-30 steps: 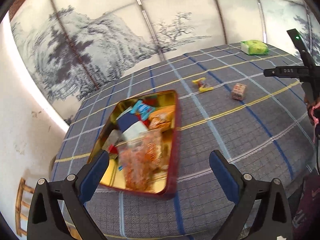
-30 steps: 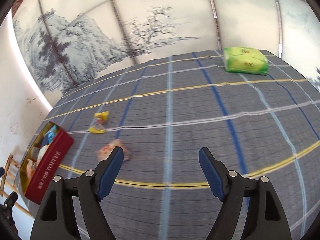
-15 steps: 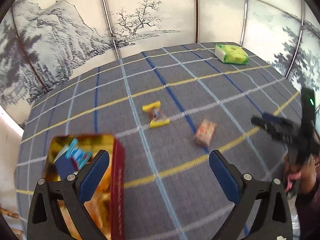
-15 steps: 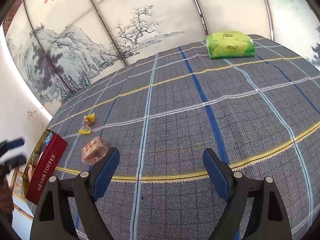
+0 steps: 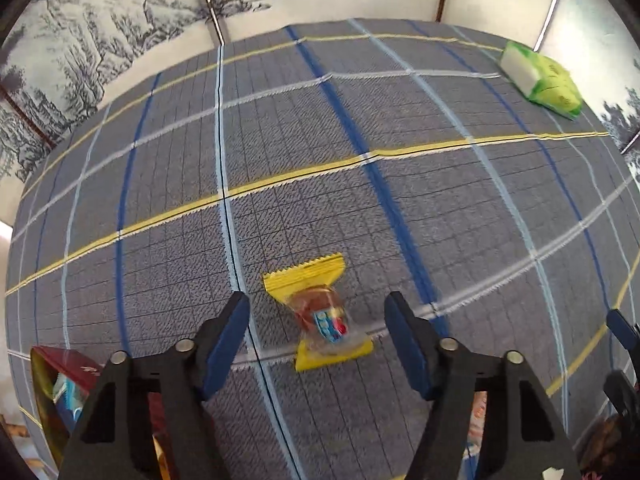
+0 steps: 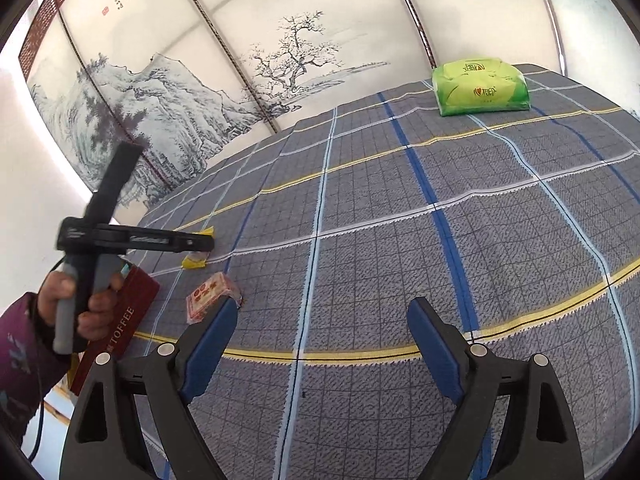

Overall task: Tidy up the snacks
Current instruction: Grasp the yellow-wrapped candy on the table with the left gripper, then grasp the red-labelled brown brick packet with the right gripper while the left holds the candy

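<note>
Left gripper (image 5: 316, 320) swung from red tin (image 5: 60, 364) to yellow-wrapped candy (image 5: 320, 312); jaws just closing, straddling it, not yet gripping.
Next: close on it, return to tin; right gripper (image 6: 322, 344) wide open, empty.

Each gripper, left gripper (image 5: 316, 320) and right gripper (image 6: 322, 334), has black triangular arms with cut-outs, silver screws and blue pads. The left hand (image 6: 76, 300) wraps a grey handle; its sleeve (image 6: 20, 368) is purple and patterned, with a thin cable hanging below.
</note>
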`<state>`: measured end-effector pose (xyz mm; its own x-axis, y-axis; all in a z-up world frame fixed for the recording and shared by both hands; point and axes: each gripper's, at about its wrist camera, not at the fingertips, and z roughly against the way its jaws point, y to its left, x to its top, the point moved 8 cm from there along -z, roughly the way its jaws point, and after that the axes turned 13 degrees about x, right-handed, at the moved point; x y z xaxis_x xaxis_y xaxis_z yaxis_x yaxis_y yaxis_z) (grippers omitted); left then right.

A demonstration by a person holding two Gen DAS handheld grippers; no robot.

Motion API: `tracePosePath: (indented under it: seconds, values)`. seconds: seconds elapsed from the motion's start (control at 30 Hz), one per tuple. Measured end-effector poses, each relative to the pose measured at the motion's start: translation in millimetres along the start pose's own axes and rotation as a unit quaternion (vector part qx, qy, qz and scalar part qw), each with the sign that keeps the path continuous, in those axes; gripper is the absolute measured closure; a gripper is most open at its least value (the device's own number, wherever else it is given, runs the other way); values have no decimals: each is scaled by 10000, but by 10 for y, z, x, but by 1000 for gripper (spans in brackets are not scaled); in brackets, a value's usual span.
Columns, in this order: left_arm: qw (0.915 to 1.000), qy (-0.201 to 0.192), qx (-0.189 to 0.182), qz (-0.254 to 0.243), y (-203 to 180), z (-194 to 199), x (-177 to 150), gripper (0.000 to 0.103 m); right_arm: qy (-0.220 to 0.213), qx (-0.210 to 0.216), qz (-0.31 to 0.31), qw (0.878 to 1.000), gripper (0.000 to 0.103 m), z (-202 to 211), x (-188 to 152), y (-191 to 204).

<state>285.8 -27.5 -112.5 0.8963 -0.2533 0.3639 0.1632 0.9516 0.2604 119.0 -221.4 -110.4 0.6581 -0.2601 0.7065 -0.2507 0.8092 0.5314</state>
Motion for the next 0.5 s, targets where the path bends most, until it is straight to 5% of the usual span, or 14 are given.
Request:
tracePosePath:
  seconds: [0.1,0.17,0.3,0.5]
  values:
    - [9996,16,-223,170,2,-57,-3,48,-12,24,4,10000,15,0,4,5]
    - [9996,-96,-193,174,1,-20,6,83,-13,8,-12,10000,15,-4,6,-4]
    - [9993,-52,-75,367,-9,113,-131,84,-7,-40,-64,10000,15,-6,9,-36]
    - [9949,-347,-799,500,-161,734,-748,83,64,-76,-45,9999,15,-40,10,-39]
